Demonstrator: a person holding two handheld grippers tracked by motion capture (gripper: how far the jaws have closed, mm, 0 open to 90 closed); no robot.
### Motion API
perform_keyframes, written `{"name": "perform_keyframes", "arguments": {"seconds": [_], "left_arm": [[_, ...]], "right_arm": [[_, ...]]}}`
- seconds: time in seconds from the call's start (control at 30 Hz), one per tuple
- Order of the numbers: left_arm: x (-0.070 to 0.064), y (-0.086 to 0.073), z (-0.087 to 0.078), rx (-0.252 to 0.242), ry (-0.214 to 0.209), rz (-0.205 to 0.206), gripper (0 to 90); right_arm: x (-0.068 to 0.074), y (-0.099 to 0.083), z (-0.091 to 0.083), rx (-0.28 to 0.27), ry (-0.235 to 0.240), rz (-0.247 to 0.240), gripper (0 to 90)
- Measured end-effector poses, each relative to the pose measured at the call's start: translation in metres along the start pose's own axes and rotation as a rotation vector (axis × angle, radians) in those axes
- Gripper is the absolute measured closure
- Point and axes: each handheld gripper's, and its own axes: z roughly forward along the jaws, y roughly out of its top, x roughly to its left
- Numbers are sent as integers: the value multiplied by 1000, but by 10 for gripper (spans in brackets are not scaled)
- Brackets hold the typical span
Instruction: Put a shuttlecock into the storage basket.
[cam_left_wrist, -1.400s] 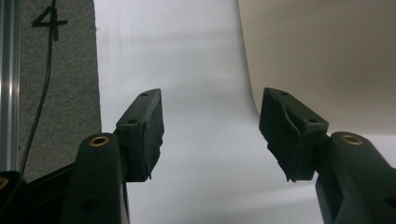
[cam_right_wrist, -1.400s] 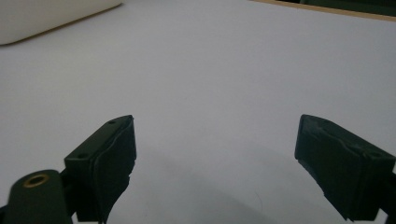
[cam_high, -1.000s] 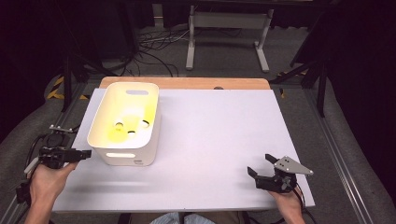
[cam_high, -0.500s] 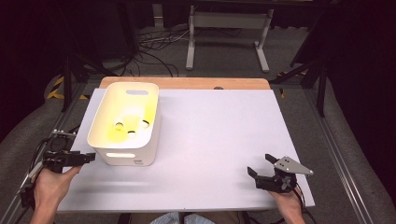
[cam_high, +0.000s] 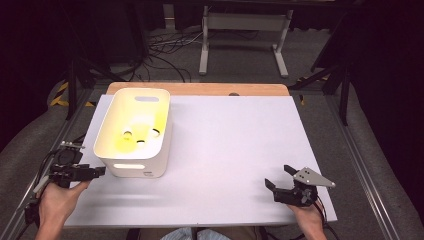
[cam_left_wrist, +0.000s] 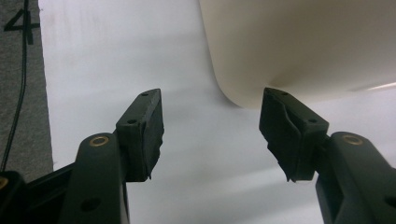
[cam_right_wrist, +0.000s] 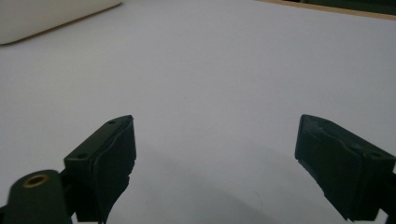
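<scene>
A white plastic tub (cam_high: 150, 167) stands at the left of the white table top (cam_high: 230, 135); its inside glows yellow and holds small round things (cam_high: 135, 137) that I cannot identify. My left gripper (cam_high: 100, 171) sits by the tub's near left corner, jaws pointing at it. In the left gripper view this gripper (cam_left_wrist: 212, 98) is open and empty, with the tub's rounded corner (cam_left_wrist: 299, 46) just beyond the right jaw. My right gripper (cam_high: 277, 176) rests near the front right edge, open and empty (cam_right_wrist: 217, 121) over bare table.
A wooden strip (cam_high: 200, 89) runs along the table's far edge. Past it, a metal stand (cam_high: 240, 30) and cables lie on the floor. Grey floor (cam_left_wrist: 21, 93) lies off the table's left edge. The tub's edge (cam_right_wrist: 46, 16) shows far off in the right gripper view.
My left gripper has drifted a little toward the table's front edge and slightly right, staying open. The right gripper has not moved.
</scene>
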Motion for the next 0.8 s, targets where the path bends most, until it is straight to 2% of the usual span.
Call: {"name": "perform_keyframes", "arguments": {"seconds": [0.23,0.8], "left_arm": [[-4,-4,-1,-7,3,4,398],[-14,-17,-1,-24,-42,15,388]], "right_arm": [[0,0,0,-1,0,0,131],[0,0,0,-1,1,1,130]]}}
